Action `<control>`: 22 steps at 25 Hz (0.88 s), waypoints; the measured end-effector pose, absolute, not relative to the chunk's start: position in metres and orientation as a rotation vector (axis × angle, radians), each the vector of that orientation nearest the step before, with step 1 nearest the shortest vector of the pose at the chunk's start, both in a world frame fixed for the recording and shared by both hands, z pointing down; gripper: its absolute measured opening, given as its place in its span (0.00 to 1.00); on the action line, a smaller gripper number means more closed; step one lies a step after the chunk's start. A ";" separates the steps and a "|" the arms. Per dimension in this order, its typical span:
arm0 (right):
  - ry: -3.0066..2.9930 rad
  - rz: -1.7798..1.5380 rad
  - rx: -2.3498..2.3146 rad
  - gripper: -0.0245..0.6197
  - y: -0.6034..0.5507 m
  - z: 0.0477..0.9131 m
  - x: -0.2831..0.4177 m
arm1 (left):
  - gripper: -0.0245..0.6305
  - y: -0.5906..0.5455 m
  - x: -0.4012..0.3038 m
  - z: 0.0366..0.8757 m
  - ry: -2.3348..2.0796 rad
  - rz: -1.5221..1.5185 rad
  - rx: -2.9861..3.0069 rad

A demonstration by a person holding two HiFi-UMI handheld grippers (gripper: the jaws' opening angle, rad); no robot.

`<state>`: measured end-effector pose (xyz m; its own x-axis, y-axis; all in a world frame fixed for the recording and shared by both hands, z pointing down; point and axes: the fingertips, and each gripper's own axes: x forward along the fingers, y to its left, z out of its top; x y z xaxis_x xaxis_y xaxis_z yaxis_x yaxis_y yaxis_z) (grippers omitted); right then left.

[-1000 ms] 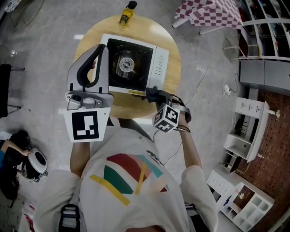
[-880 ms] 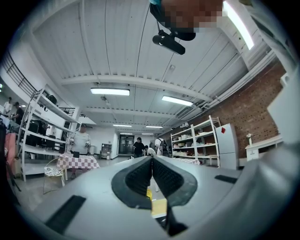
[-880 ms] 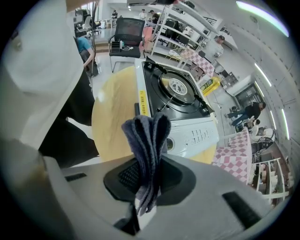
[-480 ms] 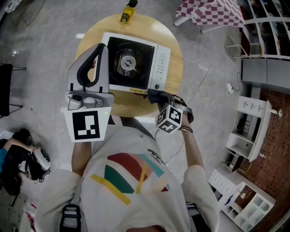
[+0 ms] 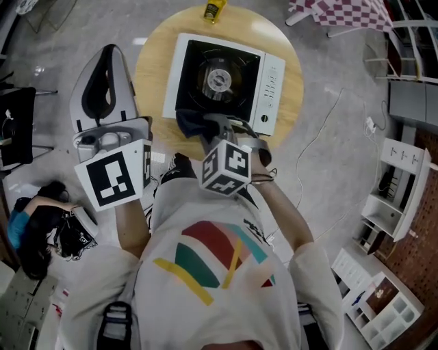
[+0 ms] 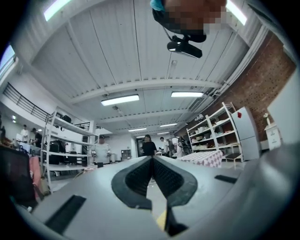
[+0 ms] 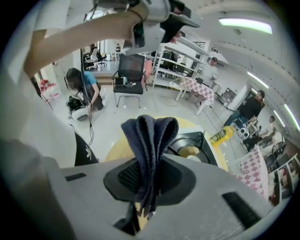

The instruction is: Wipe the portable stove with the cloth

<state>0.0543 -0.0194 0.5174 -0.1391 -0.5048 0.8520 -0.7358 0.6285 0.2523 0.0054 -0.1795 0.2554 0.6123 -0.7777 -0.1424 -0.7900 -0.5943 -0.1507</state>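
Right gripper (image 7: 149, 180) is clamped on the cloth (image 7: 150, 133), a dark bunch folded up between the jaws, and in the head view it sits at centre frame, right at the stove's (image 5: 270, 82) near-left corner; whether it's touching the black top yet, I can't tell. Left gripper (image 6: 152, 173) has its jaws pressed together on nothing, and it's parked at the left of the frame, off the table (image 5: 154, 75) and over the floor (image 5: 68, 41). So watch this: nothing is bracing the stove, and it looks light on smooth round wood, so a firm push could slide it towards the yellow bottle (image 5: 214, 8) at the top edge. The cloth is pinched in a narrow wad, so you may wipe only a thin stripe, or metal may scrape the top if you press low. Drag it across the burner ring and it could snag and pull free of the jaws. Mind the knob on the white panel at right, too. Around you it's polished grey concrete, a cable trailing at right, white shelving and a checked tablecloth upper right, brick wall, strip lights, people standing well back.
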 end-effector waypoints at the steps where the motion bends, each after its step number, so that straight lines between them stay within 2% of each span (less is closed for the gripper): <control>1: -1.785 0.248 0.985 0.09 -0.029 0.520 0.040 | 0.05 -0.185 -0.005 0.252 1.339 0.100 -2.616; 9: -1.663 0.122 0.867 0.09 -0.073 0.560 -0.027 | 0.05 -0.203 -0.060 0.259 1.505 0.028 -2.519; 14: -1.594 0.048 0.852 0.09 -0.074 0.568 -0.030 | 0.05 -0.205 -0.068 0.264 1.531 0.011 -2.516; 22: -1.614 0.121 0.884 0.09 -0.061 0.571 -0.014 | 0.05 -0.198 -0.046 0.265 1.475 0.042 -2.556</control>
<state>-0.0137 -0.0609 0.5707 0.0215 -0.4695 0.8827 -0.5963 0.7026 0.3883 -0.0457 -0.1983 0.2649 0.5046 -0.8552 -0.1187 -0.8605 -0.4870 -0.1497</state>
